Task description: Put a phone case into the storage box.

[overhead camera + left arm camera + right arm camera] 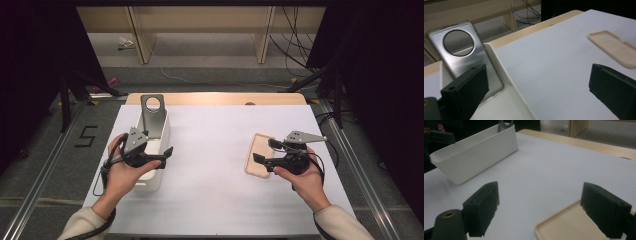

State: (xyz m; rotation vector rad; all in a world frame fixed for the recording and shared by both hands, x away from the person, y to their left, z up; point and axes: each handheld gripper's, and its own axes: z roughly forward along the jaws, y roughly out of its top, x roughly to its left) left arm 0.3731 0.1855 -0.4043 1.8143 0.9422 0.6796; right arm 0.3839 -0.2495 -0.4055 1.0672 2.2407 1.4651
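Phone cases are the business here, two of them on a white-covered desk (220,190). The silver case (152,116), metallic-looking with a round cut-out near its top, stands tilted upright at the far end of the white bin (160,145), leaning on the end wall. The left tool (161,156) hovers over the bin's right rim, jaws spread wide and nothing between them; in the left gripper view the silver case (461,55) sits just beyond the left jaw. Over on the other side, the beige case (258,155) lies flat on the desk, hollow side up, well apart from the bin. The right tool (262,150) hangs right above it, jaws wide too, gripping nothing; the right gripper view shows one jaw over the beige case (571,225) and the other over bare desk. Now, handling: that beige shell looks light, thin and probably a touch flexible, so it should lift with no effort but could bow or pop out of a careless pinch. Lying flat, it offers little purchase. My bet is a bite across one raised side wall, or across the narrow width near an end. The silver one looks stiffer and slicker; its exposed top edge is the obvious hold.
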